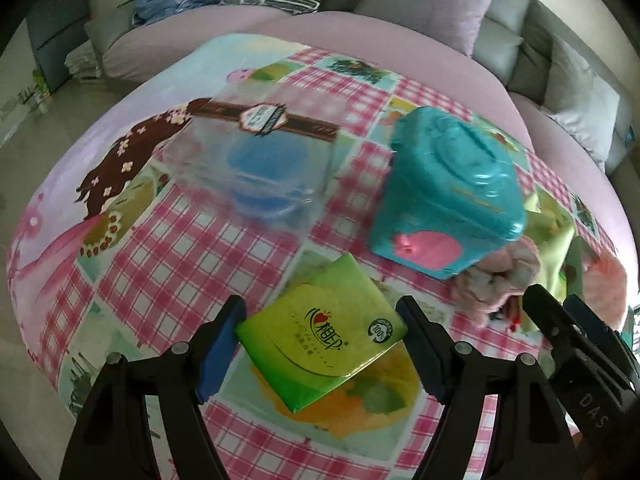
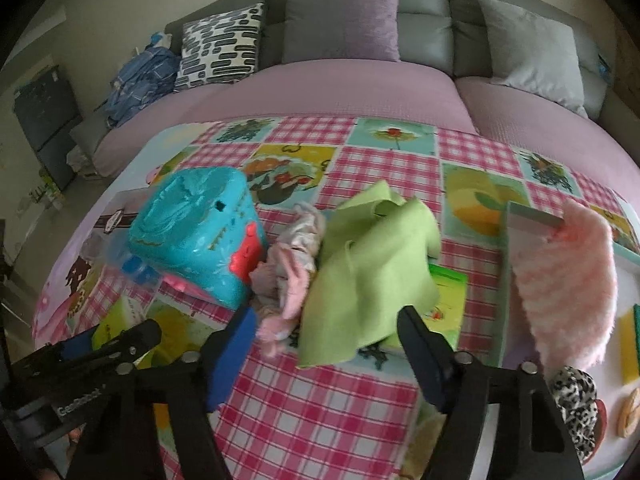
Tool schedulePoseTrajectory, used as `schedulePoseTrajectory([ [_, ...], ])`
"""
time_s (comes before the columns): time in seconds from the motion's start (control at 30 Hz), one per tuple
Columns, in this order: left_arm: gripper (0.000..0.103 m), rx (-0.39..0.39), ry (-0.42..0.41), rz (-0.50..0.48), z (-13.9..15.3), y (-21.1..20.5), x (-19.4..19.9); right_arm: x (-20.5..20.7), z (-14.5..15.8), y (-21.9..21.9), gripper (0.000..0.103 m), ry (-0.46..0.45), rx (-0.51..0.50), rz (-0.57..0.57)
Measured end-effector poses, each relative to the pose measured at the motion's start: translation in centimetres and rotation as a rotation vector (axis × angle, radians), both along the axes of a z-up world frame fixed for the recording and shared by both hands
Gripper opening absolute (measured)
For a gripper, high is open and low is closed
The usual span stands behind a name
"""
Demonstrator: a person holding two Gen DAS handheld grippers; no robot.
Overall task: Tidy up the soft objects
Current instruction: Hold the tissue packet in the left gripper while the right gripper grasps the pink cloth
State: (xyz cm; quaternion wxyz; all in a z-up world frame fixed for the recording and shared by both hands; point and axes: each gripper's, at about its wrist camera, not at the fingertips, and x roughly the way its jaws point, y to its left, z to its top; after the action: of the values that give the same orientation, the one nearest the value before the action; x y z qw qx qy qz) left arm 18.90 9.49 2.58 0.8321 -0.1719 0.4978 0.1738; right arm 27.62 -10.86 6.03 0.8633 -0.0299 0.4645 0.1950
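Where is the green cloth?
In the right wrist view, the green cloth lies mid-table on the checked tablecloth, beside the pink rag.

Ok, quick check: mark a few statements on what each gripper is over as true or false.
1. The green tissue pack lies between the left gripper fingers. True.
2. The right gripper grips the teal box. False: it is open over the green cloth.
3. The teal box is closed. True.
4. The fluffy pink cloth lies under the teal box. False: it drapes over a tray edge, right of it.
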Motion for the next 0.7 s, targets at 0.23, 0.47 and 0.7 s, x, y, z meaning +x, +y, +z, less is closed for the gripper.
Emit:
schedulePoseTrajectory([
  [0.23,0.078,-0.002,-0.024,0.024,-0.5,0.8,0.0,0.2,0.0,1.4,0.040,-0.024,0.019,0.042],
  [0.47,0.078,-0.019,-0.048,0.034,-0.6,1.0,0.1,0.6,-0.9,2.2,0.030,-0.010,-0.001,0.055],
  [0.7,0.078,-0.025,-0.057,0.030,-0.6,1.2,0.4,0.9,-1.2,2.4,0.010,-0.014,0.004,0.043],
])
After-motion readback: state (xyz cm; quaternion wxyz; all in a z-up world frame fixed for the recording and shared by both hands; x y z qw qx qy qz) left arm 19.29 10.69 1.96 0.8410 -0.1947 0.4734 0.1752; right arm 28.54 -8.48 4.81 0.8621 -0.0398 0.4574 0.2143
